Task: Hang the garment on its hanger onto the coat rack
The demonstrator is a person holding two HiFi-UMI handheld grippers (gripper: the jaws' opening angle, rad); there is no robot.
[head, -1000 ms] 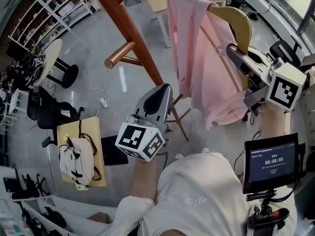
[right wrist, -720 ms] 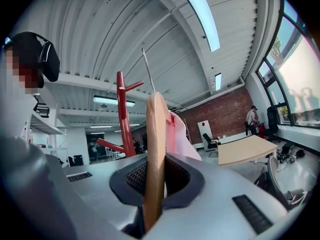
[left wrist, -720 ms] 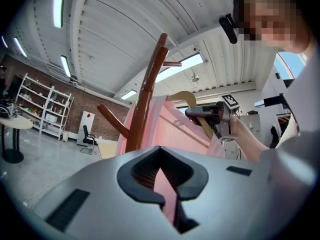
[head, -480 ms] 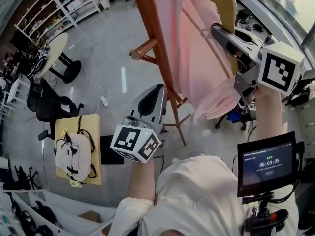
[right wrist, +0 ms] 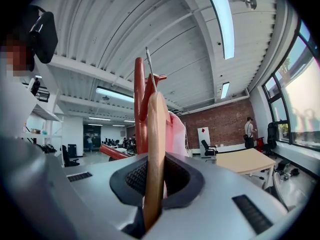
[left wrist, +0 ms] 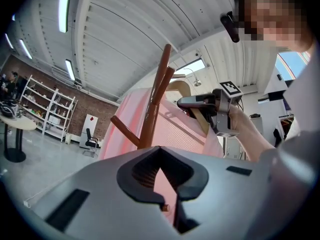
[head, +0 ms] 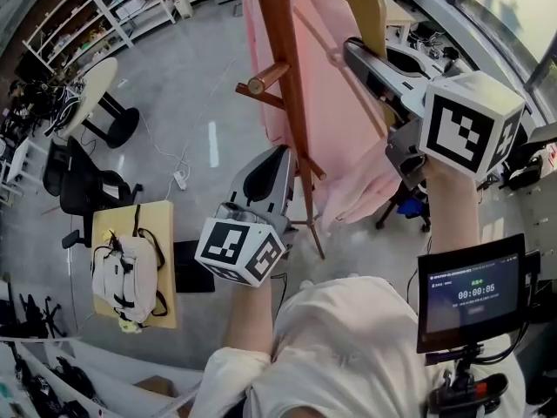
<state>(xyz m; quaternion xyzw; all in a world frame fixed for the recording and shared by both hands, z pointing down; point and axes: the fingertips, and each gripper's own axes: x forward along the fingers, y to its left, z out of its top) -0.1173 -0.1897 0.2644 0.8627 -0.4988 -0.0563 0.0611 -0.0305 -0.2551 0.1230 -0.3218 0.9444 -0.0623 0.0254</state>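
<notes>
A white bag (head: 122, 273) sits on a small wooden table (head: 162, 225) off to the person's left, its mouth drawn up so I can't see what is in it. The shelving (head: 130, 7) along the far wall holds things too small to name.

The right gripper (head: 359, 55) is clamped tight on the wooden hanger (head: 372, 7), which stands edge-on between its jaws in the right gripper view. The pink garment (head: 326, 111) hangs from that hanger, right up against the brown coat rack (head: 287, 68). The left gripper (head: 280, 157) is lower down, near the rack's post, with its jaws closed together and nothing held.

The rack's top is cut off in the head view. The hanger's thin metal hook (right wrist: 149, 66) rises just beside the post, but whether it sits over a peg I can't tell.

A screen (head: 472, 293) by the person's right arm reads 00:00:05; its smaller print is illegible.
</notes>
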